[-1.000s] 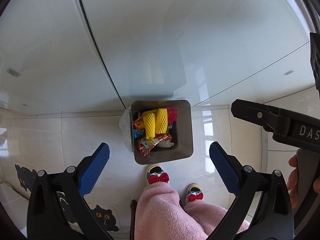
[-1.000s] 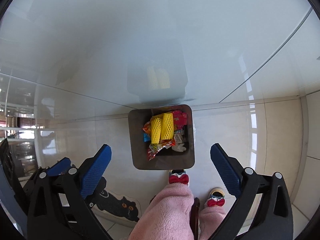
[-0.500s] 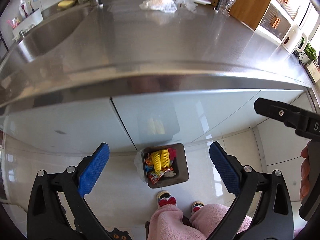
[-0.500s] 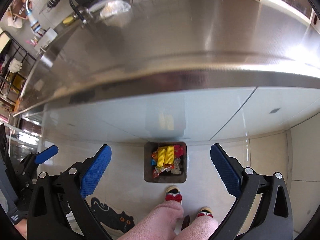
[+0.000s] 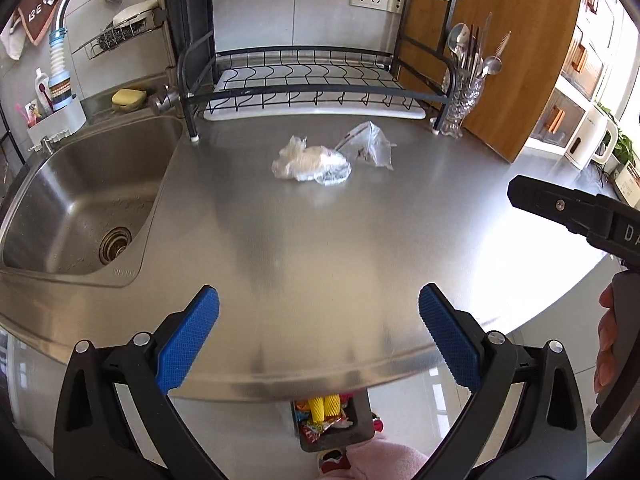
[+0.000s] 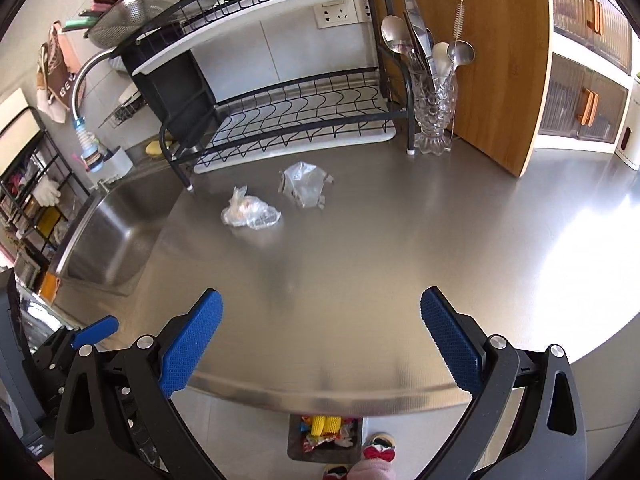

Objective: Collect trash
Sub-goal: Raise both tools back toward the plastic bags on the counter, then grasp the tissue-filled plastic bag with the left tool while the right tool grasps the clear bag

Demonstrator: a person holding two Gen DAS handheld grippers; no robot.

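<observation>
Both hand-held grippers (jaws spread, empty) rose from the wrapper-filled bin (image 5: 334,420) to counter height.

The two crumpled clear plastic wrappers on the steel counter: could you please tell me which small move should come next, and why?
Probably reach the open, empty left gripper forward to the crumpled clear plastic bag. It lies nearer than the clear plastic wrapper beside it, and the dark square trash bin waits below the counter edge.

The steel table (image 5: 320,248) lies bare from its front edge up to 2 crumpled clear plastic bags (image 5: 310,164); the black wire dish rack (image 5: 312,76) blocks its back edge.
</observation>
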